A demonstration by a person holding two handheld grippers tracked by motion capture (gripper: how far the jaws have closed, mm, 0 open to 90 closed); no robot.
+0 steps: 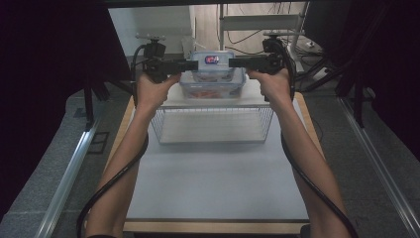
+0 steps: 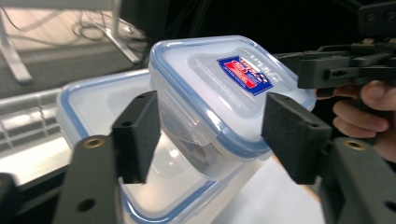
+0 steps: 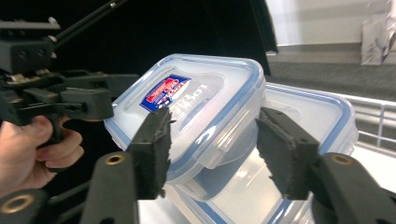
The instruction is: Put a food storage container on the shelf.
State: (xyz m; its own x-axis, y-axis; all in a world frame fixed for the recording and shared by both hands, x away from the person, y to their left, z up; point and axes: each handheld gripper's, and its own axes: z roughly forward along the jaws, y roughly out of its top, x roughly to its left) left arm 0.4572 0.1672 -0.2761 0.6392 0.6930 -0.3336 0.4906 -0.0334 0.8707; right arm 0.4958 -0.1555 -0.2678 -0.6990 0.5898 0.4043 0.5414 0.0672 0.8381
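Observation:
A small clear lidded container (image 1: 213, 62) with a blue seal and a red and blue label sits tilted on top of a larger clear container (image 1: 213, 90). My left gripper (image 1: 194, 64) comes in from the left and my right gripper (image 1: 233, 62) from the right, both level. In the left gripper view the small container (image 2: 224, 84) lies between the pads of my left gripper (image 2: 210, 135), which stand slightly off it. In the right gripper view the same container (image 3: 201, 102) sits between the jaws of my right gripper (image 3: 212, 149), with a gap at the right pad.
The larger container (image 2: 102, 102) stands on a white shelf over a wire basket (image 1: 213, 124) at the far end of the white table (image 1: 213, 188). Black curtains flank both sides. Cables trail from each gripper along the forearms.

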